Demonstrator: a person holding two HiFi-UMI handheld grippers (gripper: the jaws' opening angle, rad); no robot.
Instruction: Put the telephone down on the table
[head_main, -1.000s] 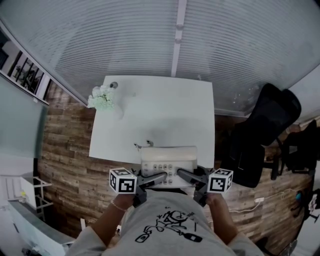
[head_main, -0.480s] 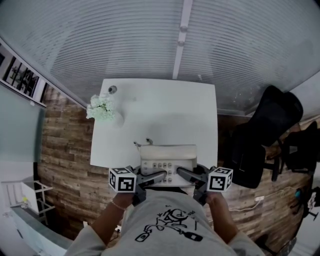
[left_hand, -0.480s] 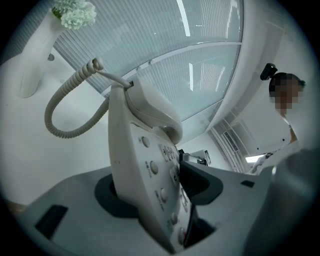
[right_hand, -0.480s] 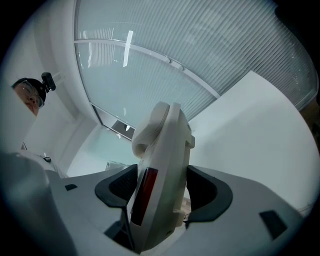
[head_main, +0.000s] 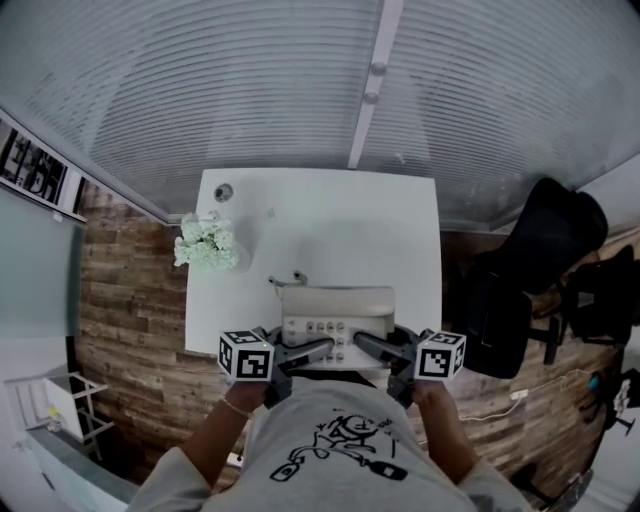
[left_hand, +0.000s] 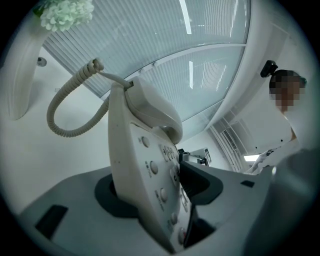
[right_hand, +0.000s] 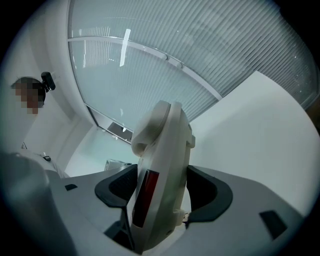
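Holding the beige desk telephone between both grippers, over the near edge of the white bench. Clamping its keypad side with the left gripper, dark fingers pressing on both faces. Clamping the opposite side with the right gripper, fingers closed on the casing likewise. Seemingly not yet resting on the bench, though hard telling from above. Remaining, judging by this: lowering the telephone onto the bare surface short of the flowers, then opening both sets of fingers and backing away.

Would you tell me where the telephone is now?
In the head view, the telephone is low centre, clamped between the left gripper and right gripper, at the table's near edge.
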